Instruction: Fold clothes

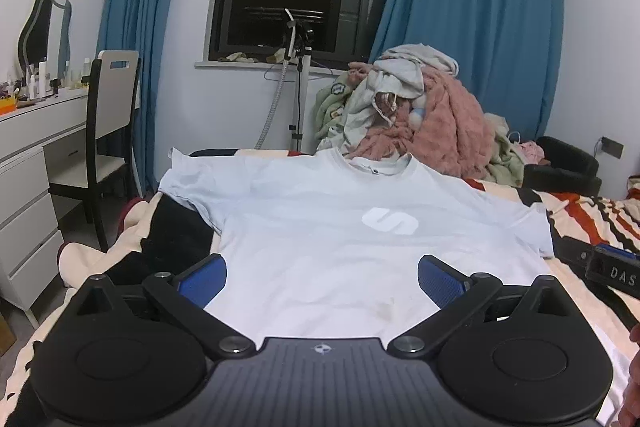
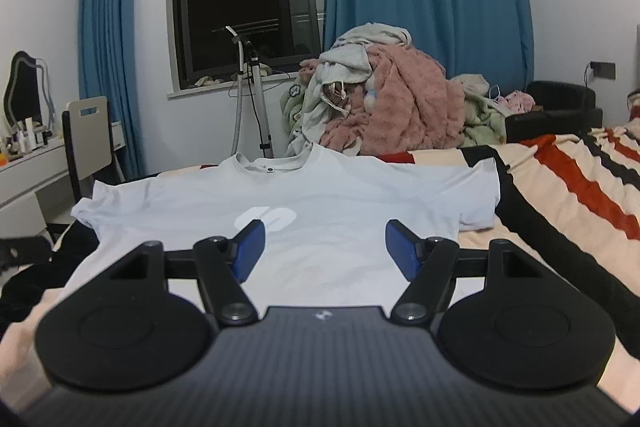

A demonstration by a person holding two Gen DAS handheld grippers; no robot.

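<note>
A pale blue T-shirt point(image 1: 320, 211) with a white logo lies spread flat on the striped bed, collar away from me and both sleeves out. In the left wrist view my left gripper point(image 1: 322, 277) hovers over the shirt's lower part, its blue pads wide apart with nothing between them. In the right wrist view the same T-shirt point(image 2: 320, 187) shows, and my right gripper point(image 2: 325, 249) is open above the lower half, empty. The body of the other gripper point(image 1: 612, 269) pokes in at the right edge of the left wrist view.
A heap of pink, green and grey clothes point(image 1: 412, 115) sits behind the shirt. A black garment point(image 1: 176, 231) lies left of the shirt. A dresser point(image 1: 36, 147) and chair point(image 1: 108, 131) stand at the left, a stand point(image 1: 298, 87) by the window. The striped blanket point(image 2: 568, 195) extends right.
</note>
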